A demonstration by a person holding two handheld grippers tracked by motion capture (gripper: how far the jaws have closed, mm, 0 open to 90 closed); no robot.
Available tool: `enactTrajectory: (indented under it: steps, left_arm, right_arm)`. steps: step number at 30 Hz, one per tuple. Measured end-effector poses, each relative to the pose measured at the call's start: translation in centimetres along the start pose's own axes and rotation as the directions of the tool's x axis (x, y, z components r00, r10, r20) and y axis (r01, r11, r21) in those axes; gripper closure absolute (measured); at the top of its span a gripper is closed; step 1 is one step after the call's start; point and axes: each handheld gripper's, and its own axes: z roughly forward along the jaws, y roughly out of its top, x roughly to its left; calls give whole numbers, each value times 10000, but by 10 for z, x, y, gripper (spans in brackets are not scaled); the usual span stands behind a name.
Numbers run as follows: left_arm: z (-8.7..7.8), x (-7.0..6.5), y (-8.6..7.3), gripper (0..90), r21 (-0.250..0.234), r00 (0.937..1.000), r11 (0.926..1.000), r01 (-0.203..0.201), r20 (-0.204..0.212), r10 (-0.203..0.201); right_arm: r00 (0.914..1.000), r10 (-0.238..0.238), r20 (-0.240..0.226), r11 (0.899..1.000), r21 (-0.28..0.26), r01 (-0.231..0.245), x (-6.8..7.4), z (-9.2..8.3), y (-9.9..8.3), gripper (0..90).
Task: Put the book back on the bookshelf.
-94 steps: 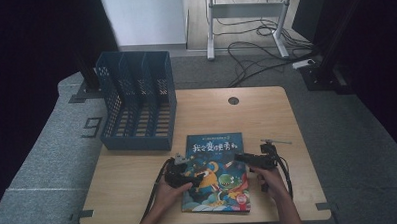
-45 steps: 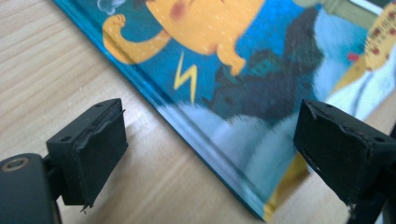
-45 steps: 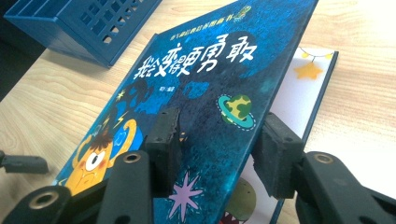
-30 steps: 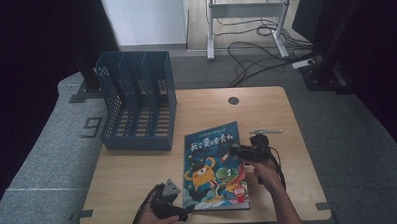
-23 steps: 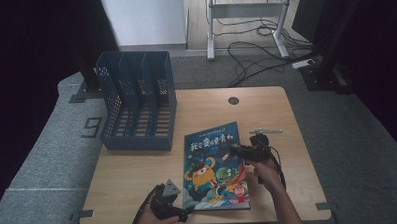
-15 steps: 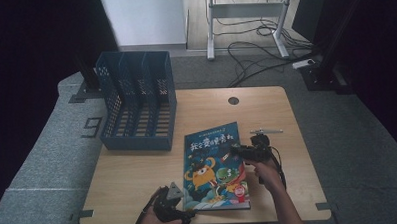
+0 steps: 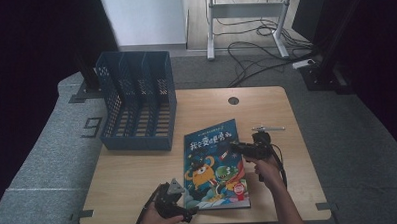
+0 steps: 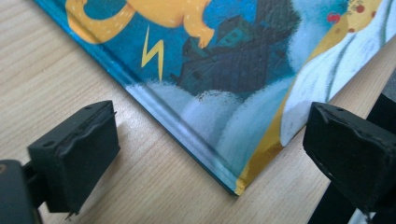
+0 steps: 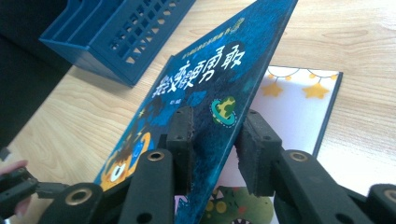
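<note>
Book (image 7: 216, 166) beside empty file rack (image 7: 136, 106)

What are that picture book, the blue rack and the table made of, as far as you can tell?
The picture book looks like a hardcover: glossy printed board, with a stiff cover lifting in one flat sheet in the right gripper view and sheen along its edge. The blue rack seems moulded plastic, uniform matt colour with perforated dividers. The table shows pale wood grain, perhaps laminate rather than solid wood.
</note>
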Motion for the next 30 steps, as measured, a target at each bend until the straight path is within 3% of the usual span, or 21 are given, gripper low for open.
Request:
enactTrajectory:
  steps: [6, 9, 18, 22, 30]
  left_arm:
    - [0, -5, 0, 57, 134, 9999, 9999, -97, 66, 97]
    - [3, -8, -1, 61, 273, 9995, 9994, -234, -194, 239]
    - [9, -8, 4, 48, 298, 9991, 9992, -264, -318, 273]
    - [12, -6, 8, 54, 343, 9980, 9993, -151, -612, 172]
    - [14, 0, 14, 65, 333, 9986, 9994, 74, -532, -56]
  right_arm:
    - [9998, 98, -174, 9999, -42, -99, 0, -1, 4, 681]
    - [9998, 93, -162, 9999, -71, -95, 1, -1, 4, 681]
    - [9991, 5, -420, 9997, -232, -14, 1, -2, 6, 693]
    - [9990, 67, -435, 9993, -352, -82, 1, -4, 9, 700]
    - [9996, 38, -297, 9985, -548, -55, 0, -7, 13, 701]
